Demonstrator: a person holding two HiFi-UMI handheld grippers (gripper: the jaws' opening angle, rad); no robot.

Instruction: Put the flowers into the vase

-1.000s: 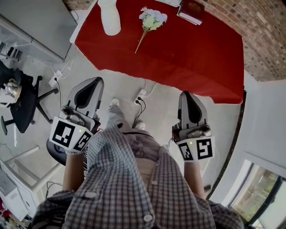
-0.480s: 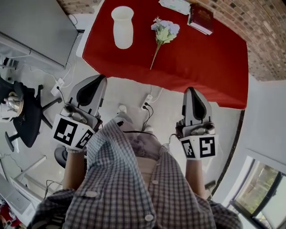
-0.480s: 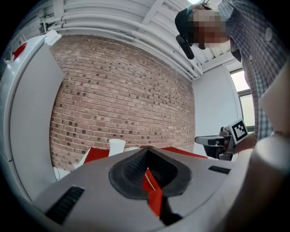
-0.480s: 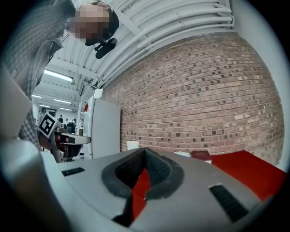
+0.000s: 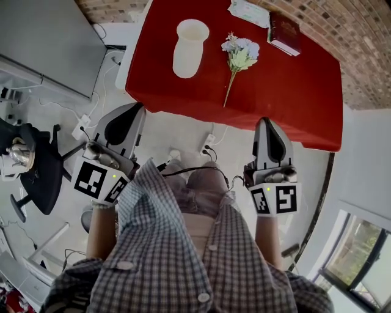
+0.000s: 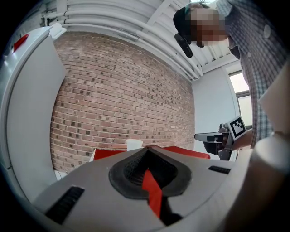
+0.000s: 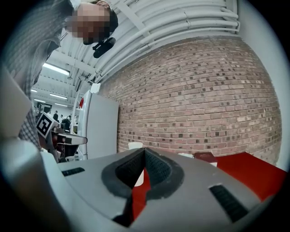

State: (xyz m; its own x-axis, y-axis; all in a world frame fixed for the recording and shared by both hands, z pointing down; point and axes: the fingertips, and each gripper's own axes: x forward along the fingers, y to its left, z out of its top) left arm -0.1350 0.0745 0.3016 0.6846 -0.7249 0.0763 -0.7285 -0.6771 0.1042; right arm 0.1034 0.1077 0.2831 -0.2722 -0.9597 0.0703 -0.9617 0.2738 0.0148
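Both claws are shut and empty. The left claw (image 5: 134, 110) and the right claw (image 5: 264, 121) have their jaws pressed together with nothing between them. They point level toward the counter (image 5: 287, 92), well short of its near edge.

We judge that the task is at its very first step — the approach; nothing is grasped yet. The flowers (image 5: 239, 52) lie flat on the red cloth, blossoms toward the brick wall and stem toward us. They are near the right side of the vase (image 5: 189, 40) but do not touch it. The vase stands upright and looks empty, toward the left end of the counter.

For the next move we think one claw has to come over the counter, open its jaws and close on the thin stem low down, so the blossoms are not crushed. It is most likely the right one, which is more in line with the stem. As the stem lies flat, that claw needs to tip downward.

We count two claws, one vase and one bunch of flowers on one stem — and at the far edge one dark book (image 5: 285, 33) and one pale sheet (image 5: 247, 11).
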